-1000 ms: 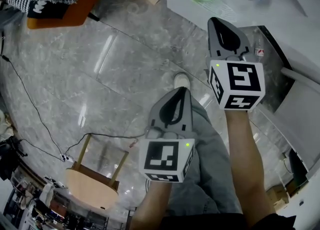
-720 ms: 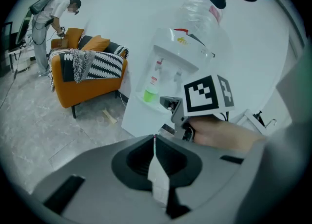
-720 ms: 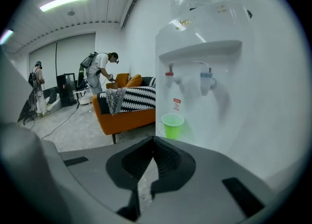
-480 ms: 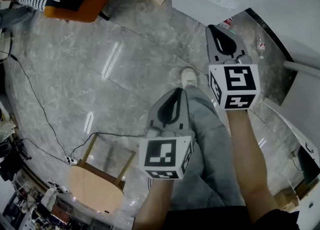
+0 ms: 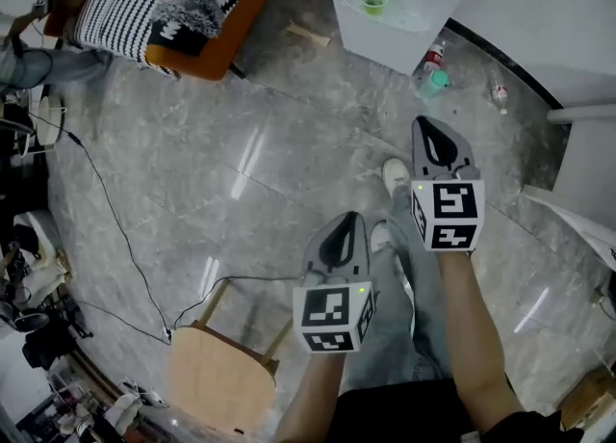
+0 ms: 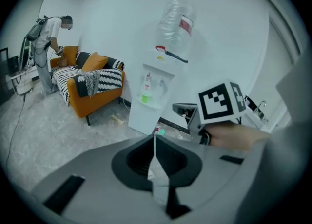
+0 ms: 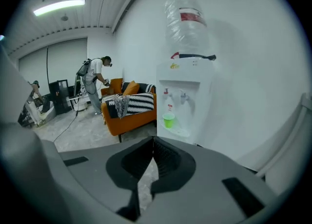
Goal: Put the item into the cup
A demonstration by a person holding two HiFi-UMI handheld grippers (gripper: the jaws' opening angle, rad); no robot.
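Looking along my right gripper (image 7: 152,142), I see its jaws closed, the ribbed black pads meeting tip to tip with nothing gripped between them. Straight ahead stands a white, boxy water dispenser (image 7: 187,96) against a plain white wall, with a clear rounded jug (image 7: 187,23) upended on top. The cup (image 7: 168,120), small, tapered and translucent green, sits upright on the dispenser's drip tray, under the taps. My left gripper (image 6: 154,142) is likewise closed, its pads pressed together at the tips and holding nothing. Both grippers are well apart from the dispenser, the right one nearer to it than the left. Each carries a cube of black-and-white square markers at its rear.

Left of the dispenser is an orange sofa (image 7: 127,113) on dark legs, draped with a black-and-white striped throw (image 7: 139,102) and carrying a mustard cushion (image 7: 130,88). A person (image 7: 95,85) stands beyond the sofa, farther from the dispenser.

From the head view, the floor (image 5: 192,143) is glossy grey marbled stone with bright streaks of reflected light. At the dispenser's foot sit a teal container (image 5: 435,82) and a small red-labelled bottle (image 5: 435,54). Well away from the dispenser, a wooden stool (image 5: 217,383) with a rounded seat stands on thin legs, and a thin black cable (image 5: 106,210) snakes across the floor past it.
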